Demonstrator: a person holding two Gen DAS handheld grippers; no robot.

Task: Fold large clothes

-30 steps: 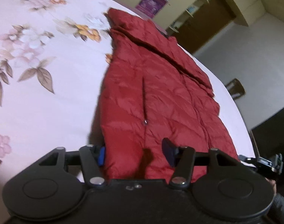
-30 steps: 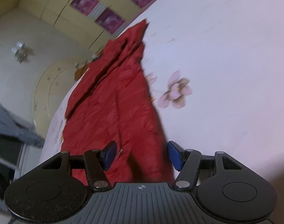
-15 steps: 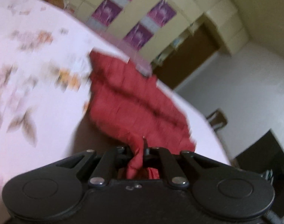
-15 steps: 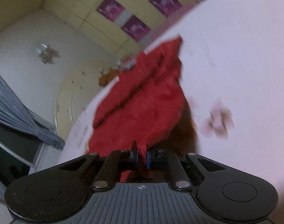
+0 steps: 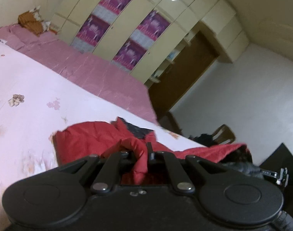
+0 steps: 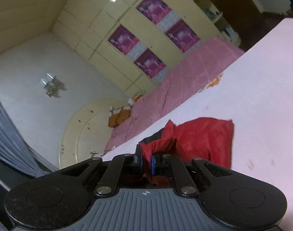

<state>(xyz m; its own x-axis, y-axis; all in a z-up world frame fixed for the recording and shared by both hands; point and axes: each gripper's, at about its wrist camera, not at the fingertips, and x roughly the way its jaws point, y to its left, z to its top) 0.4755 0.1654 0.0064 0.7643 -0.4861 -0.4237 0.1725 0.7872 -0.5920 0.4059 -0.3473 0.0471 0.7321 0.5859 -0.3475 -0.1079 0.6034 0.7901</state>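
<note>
A red quilted jacket (image 5: 92, 136) lies on the pale floral bed sheet (image 5: 31, 104). My left gripper (image 5: 141, 155) is shut on a bunched edge of the jacket and holds it lifted over the rest of the garment. My right gripper (image 6: 146, 160) is shut on another edge of the same jacket (image 6: 202, 136), also raised. The far part of the jacket rests flat on the bed, with its dark lining showing near the collar. The right gripper's tip shows at the right edge of the left wrist view (image 5: 281, 174).
A pink bedspread (image 5: 100, 73) covers the far side of the bed. A cream wardrobe (image 5: 138, 19) with purple panels stands behind it. A brown door (image 5: 184, 73) and a chair (image 5: 223, 134) are at the right. A curved headboard (image 6: 84, 127) is at the left.
Both grippers closed on the jacket's near hem and lifted it up and forward over the rest. The views tilted up toward the wardrobe, and the jacket now looks much shorter.
</note>
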